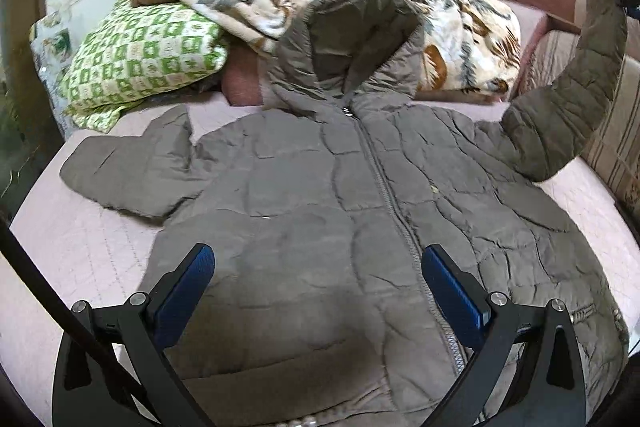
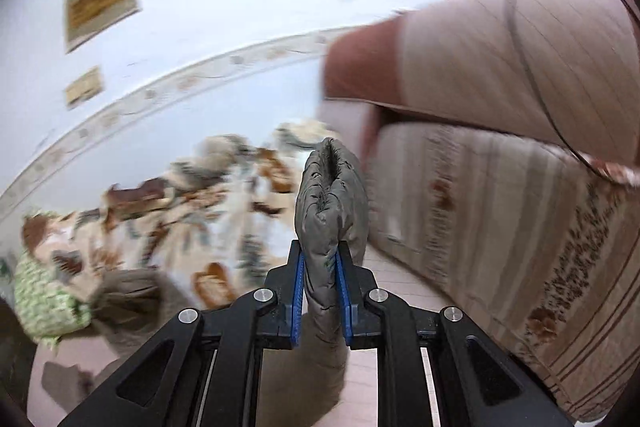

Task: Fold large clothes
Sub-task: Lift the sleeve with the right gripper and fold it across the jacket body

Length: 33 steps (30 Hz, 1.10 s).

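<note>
**Lifting one sleeve of the jacket**

Hovering spread wide, the left gripper (image 1: 318,281) holds nothing above the grey puffer jacket (image 1: 320,195) lying zipped on the pink bedcover (image 1: 80,247). The right gripper (image 2: 320,291) pinches its raised sleeve (image 2: 330,195). A blanket (image 1: 248,3) is heaped beyond.

Jacket (image 1: 304,195) matt quilted cloth; blanket (image 1: 248,3) fleecy; tool pads (image 2: 298,291) ribbed blue plastic.

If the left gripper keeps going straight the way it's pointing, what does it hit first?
Most likely the jacket. The open left gripper points down at its quilted front, just left of the zipper, with nothing else between. How far above the fabric it hangs is hard to judge.
</note>
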Each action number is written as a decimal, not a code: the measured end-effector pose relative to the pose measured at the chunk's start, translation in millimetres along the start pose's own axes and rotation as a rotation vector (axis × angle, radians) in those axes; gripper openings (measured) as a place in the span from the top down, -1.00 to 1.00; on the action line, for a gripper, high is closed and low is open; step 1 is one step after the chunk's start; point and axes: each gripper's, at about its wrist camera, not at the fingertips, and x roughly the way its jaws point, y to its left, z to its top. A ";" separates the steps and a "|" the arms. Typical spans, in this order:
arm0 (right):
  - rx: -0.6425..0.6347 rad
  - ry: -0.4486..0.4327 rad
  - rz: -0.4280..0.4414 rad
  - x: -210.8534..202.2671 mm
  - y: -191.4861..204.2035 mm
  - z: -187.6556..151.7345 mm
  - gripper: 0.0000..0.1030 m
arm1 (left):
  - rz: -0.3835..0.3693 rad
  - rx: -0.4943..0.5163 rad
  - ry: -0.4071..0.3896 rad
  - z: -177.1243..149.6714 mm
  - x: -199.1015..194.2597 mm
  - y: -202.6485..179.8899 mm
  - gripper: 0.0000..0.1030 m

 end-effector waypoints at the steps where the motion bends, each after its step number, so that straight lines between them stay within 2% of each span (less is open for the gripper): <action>1: -0.019 0.000 0.022 -5.1 15.9 0.7 0.69 | 0.003 -0.012 -0.004 0.7 -2.3 6.3 -1.00; 6: -0.112 0.030 0.125 -20.3 91.6 -12.2 0.69 | 0.018 -0.057 -0.009 -0.3 -10.8 33.4 -1.00; 10: -0.207 0.077 0.200 -21.5 158.8 -41.7 0.69 | 0.040 -0.083 -0.013 -2.4 -16.4 55.3 -1.00; 15: -0.301 0.147 0.255 -11.6 214.1 -84.1 0.69 | 0.053 -0.129 -0.001 -6.2 -19.5 78.7 -1.00; 19: -0.351 0.222 0.300 6.9 250.4 -126.8 0.69 | 0.063 -0.166 0.010 -8.6 -20.5 95.2 -1.00; 25: -0.419 0.352 0.365 34.1 305.0 -209.9 0.69 | 0.079 -0.195 0.035 -12.3 -16.1 109.9 -1.00; 30: -0.459 0.472 0.379 66.8 335.4 -280.9 0.69 | 0.082 -0.206 0.056 -13.6 -11.7 112.6 -1.00; 33: -0.482 0.509 0.388 78.7 346.6 -312.4 0.69 | 0.083 -0.207 0.062 -12.5 -9.3 112.3 -1.00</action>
